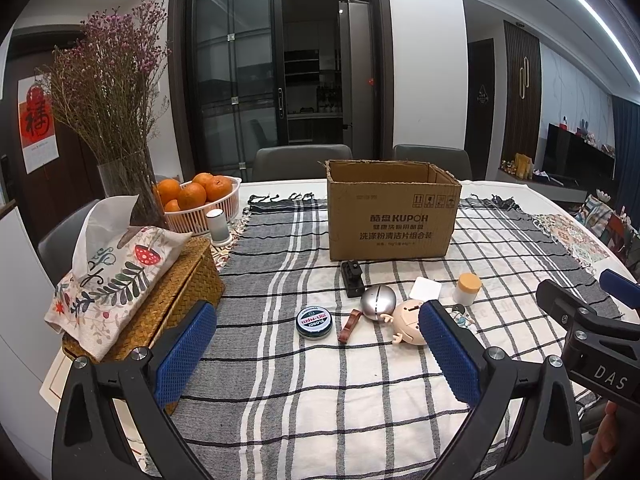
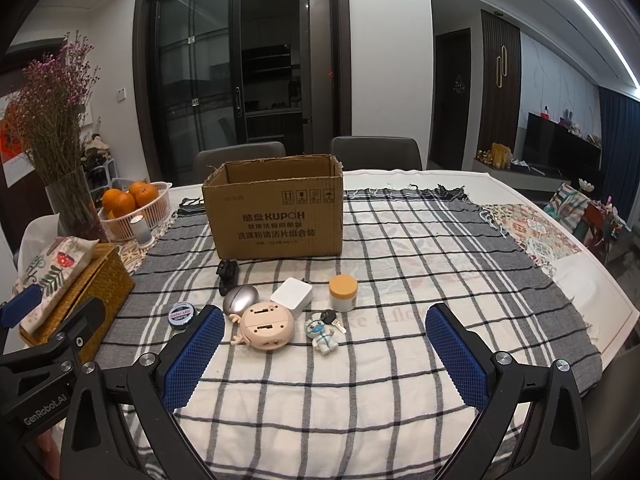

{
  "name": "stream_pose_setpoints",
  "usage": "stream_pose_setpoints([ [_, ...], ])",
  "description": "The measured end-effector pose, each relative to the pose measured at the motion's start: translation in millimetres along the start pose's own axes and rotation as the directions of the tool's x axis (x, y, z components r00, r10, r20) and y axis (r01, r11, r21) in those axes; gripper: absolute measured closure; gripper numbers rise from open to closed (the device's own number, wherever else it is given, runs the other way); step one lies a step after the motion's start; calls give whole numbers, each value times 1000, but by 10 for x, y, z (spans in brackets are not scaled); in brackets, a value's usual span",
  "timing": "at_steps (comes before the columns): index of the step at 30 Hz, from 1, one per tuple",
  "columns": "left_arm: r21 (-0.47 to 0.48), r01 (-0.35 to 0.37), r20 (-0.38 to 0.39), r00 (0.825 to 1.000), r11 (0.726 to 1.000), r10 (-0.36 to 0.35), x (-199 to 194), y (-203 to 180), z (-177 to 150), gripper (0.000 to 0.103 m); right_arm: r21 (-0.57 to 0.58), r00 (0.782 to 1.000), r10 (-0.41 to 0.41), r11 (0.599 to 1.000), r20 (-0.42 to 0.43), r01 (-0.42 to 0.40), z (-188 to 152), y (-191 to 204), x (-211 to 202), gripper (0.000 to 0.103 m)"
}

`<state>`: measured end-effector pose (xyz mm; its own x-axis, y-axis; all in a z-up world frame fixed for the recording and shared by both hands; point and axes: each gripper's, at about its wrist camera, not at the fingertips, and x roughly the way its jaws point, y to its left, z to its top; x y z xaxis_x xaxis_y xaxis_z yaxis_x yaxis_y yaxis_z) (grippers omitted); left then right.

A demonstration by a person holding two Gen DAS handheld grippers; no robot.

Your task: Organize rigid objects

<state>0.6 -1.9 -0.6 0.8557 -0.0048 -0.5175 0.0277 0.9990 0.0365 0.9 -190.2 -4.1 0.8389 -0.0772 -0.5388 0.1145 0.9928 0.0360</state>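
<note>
Only the right wrist view shows the little doll keychain [image 2: 323, 332] with its key, in front of the cardboard box [image 2: 276, 216]. Only the left wrist view shows the small brown strap [image 1: 349, 326].

The checked cloth [image 2: 400, 280] covers a white table, with grey chairs behind the box.

In front of the box lie a black clip [image 2: 227, 276], silver egg [image 2: 239, 299], white charger [image 2: 291, 296], yellow-lid jar [image 2: 343, 292], round tin [image 1: 314, 322] and peach toy [image 2: 267, 326]. The oranges [image 1: 192, 194] and the tissue box [image 1: 120, 276] sit left of it.

The left gripper [image 1: 320, 344] and right gripper [image 2: 326, 344] hang above the cloth, jaws wide, holding nothing.
</note>
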Motion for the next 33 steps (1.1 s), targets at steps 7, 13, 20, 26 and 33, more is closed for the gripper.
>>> stream_pose_setpoints([
  [7,-3,4,-17,1000,1000,-4,29,22,-5,0,-4,1000,5,1000,-8,-5,-7,40,31,1],
  [13,-7,1,-13,1000,1000,-1,83,68,-29,0,-4,1000,17,1000,-26,-17,-20,72,105,1],
  [20,3,-17,-19,1000,1000,17,207,138,-78,0,-10,998,36,999,-60,-37,-50,158,245,1],
  [26,27,-33,-56,998,999,35,347,209,-101,0,-12,992,65,998,-104,-67,-85,248,443,1],
  [33,43,-38,-84,996,998,41,572,293,-127,2,-14,985,94,995,-143,-97,-88,360,694,1],
])
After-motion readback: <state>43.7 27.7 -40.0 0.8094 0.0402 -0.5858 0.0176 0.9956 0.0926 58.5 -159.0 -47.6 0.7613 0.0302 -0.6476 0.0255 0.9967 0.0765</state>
